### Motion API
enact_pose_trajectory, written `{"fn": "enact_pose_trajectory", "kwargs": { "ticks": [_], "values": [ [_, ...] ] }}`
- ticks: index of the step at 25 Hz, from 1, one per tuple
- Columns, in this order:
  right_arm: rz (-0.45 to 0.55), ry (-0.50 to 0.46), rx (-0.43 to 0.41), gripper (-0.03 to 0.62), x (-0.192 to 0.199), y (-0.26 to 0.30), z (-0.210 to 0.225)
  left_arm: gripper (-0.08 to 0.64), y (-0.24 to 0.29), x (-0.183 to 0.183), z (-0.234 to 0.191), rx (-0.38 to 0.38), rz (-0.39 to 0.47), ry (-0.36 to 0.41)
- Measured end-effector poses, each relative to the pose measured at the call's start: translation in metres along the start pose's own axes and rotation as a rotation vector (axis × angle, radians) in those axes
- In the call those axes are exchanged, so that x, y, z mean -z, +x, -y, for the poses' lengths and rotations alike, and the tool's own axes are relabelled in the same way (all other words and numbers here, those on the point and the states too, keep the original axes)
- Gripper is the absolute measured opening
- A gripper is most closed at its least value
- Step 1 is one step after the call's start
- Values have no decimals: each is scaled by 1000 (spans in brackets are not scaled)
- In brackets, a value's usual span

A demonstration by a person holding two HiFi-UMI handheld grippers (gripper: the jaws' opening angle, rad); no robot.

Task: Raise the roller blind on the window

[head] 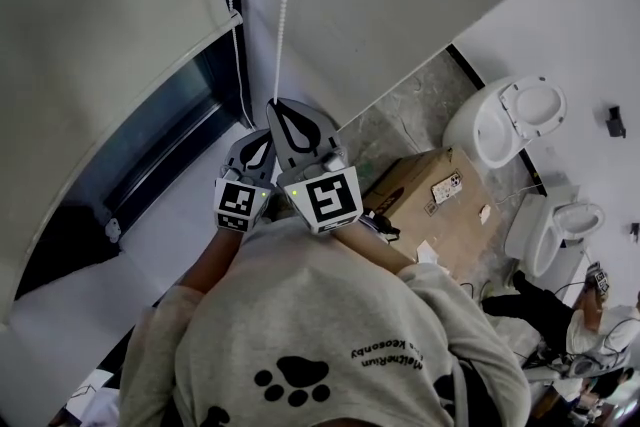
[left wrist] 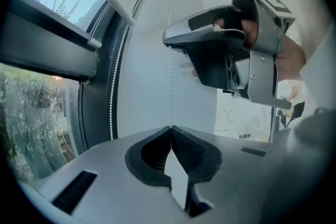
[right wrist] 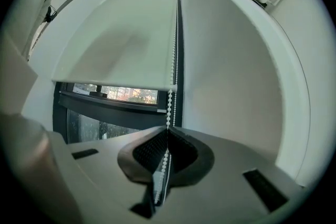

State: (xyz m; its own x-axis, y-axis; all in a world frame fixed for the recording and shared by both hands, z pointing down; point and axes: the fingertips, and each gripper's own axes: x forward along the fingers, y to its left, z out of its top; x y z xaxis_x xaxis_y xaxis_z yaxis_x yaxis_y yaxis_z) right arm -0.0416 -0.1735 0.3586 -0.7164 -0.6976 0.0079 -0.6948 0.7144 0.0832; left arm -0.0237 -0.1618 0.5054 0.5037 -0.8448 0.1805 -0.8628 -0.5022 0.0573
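Right now we've got both clamped on the same strand of the bead chain [right wrist: 169, 105]. The right hand-held gripper [right wrist: 167, 136] is pinched shut on it, and the left hand-held gripper [left wrist: 170, 131] is shut on it just below the right one. The roller blind [right wrist: 121, 39] hangs above and ahead of the jaws, with its bottom edge partway down the window [right wrist: 105, 99], so we reckon there's a fair way to go.

Our tips: pull straight down along the chain, not out toward us, so the beads don't skip. Go hand over hand, with one hand-held gripper always clamped. The other strand [left wrist: 112, 86] sits just left of the left jaws. It's probably the lowering side, though we can't really tell from here.
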Motion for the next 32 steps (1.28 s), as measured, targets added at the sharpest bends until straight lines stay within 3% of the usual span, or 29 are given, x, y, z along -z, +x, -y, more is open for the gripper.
{"fn": "enact_pose_trajectory", "kwargs": {
  "ticks": [4, 9, 12, 15, 18, 20, 27, 32],
  "values": [
    [3, 4, -8, 11, 0, 1, -1, 11, -18, -9, -16, -25, 13, -78],
    [12, 2, -14, 11, 0, 0, -2, 15, -54, -73, -37, -45, 84, -96],
    [15, 9, -21, 11, 1, 1, -2, 136, -66, -112, -31, 25, 112, -91],
    [14, 4, -27, 11, 3, 1, -3, 143, -77, -148, -16, 101, 151, -83],
    [6, -1, -33, 11, 5, 0, -4, 210, -83, -174, 8, 205, 158, -49],
    [8, 1, -37, 11, 4, 0, -5, 215, -85, -191, 17, 238, 171, -41],
    [14, -17, -50, 11, 2, 0, -11, 213, -75, -241, 6, 169, 202, 55],
    [10, -8, -62, 11, -6, 1, -13, 141, -65, -278, 0, 153, 216, 113]
  ]
}}
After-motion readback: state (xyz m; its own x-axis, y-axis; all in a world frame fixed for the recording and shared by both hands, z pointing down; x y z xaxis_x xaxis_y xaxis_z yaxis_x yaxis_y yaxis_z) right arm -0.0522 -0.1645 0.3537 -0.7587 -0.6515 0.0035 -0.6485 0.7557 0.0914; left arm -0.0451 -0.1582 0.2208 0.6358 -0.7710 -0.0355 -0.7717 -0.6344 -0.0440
